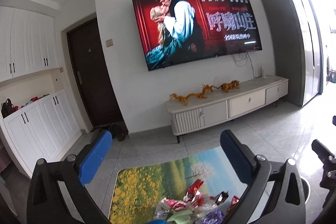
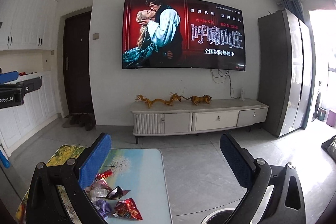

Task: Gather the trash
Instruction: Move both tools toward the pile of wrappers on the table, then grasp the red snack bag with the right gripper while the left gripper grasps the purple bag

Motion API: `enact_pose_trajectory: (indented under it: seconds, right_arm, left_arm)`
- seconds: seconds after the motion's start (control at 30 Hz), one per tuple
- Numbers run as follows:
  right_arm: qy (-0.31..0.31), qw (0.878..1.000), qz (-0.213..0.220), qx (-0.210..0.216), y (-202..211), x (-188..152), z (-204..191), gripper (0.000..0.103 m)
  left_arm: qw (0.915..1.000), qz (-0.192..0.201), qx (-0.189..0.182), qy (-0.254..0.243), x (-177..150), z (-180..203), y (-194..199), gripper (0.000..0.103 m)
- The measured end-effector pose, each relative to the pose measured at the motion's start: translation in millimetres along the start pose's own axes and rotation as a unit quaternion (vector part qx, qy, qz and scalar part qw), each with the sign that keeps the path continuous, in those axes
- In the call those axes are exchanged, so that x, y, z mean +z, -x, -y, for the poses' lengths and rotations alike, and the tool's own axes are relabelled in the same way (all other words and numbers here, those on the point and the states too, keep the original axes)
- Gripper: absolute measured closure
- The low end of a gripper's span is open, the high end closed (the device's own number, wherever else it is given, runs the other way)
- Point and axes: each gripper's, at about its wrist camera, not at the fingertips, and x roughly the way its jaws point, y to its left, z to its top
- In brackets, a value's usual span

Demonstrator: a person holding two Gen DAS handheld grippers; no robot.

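A pile of crumpled snack wrappers (image 1: 193,203) in red, pink, green and purple lies on a low table (image 1: 147,182) with a landscape picture on its top. My left gripper (image 1: 166,135) hovers above and behind the pile, open, with nothing between its blue fingers. In the right wrist view the same wrappers (image 2: 109,194) lie at the lower left, with a red foil packet (image 2: 128,209) nearest the table's (image 2: 142,171) front edge. My right gripper (image 2: 166,138) is open and empty, held to the right of the pile. A blue finger (image 2: 9,76) of the left gripper shows at the left edge.
A round bin rim (image 2: 220,216) shows on the floor right of the table. Beyond grey floor tiles stand a TV cabinet (image 2: 199,119) with gold figurines, a wall TV (image 2: 184,35), white cupboards (image 1: 42,119), a dark door (image 2: 77,62) and a grey fridge (image 2: 281,77).
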Motion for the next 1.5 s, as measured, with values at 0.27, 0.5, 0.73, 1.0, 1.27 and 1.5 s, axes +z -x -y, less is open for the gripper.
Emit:
enact_pose_trajectory:
  seconds: [0.27, 0.5, 0.73, 1.0, 1.27, 1.5]
  right_arm:
    - [-0.014, 0.992, -0.113, 0.062, -47, -49, -18, 0.0]
    - [-0.042, 0.971, -0.215, 0.099, -100, -106, -28, 0.0]
    - [-0.048, 0.952, -0.273, 0.133, -136, -143, -37, 0.0]
    - [-0.045, 0.931, -0.316, 0.179, -167, -174, -43, 0.016]
    - [-0.044, 0.919, -0.334, 0.203, -188, -189, -42, 0.033]
    - [-0.042, 0.907, -0.341, 0.245, -195, -197, -49, 0.069]
  left_arm:
    - [0.9943, -0.104, 0.026, -0.002, -79, -27, -55, 0.0]
    - [0.9783, -0.204, 0.017, 0.034, -155, -59, -100, 0.0]
    - [0.962, -0.252, -0.063, 0.085, -193, -62, -119, 0.0]
    - [0.9303, -0.299, -0.209, 0.036, -231, 23, -123, 0.021]
    - [0.9196, -0.316, -0.233, 0.018, -244, 56, -145, 0.021]
    - [0.9064, -0.349, -0.238, 0.019, -266, 60, -157, 0.046]
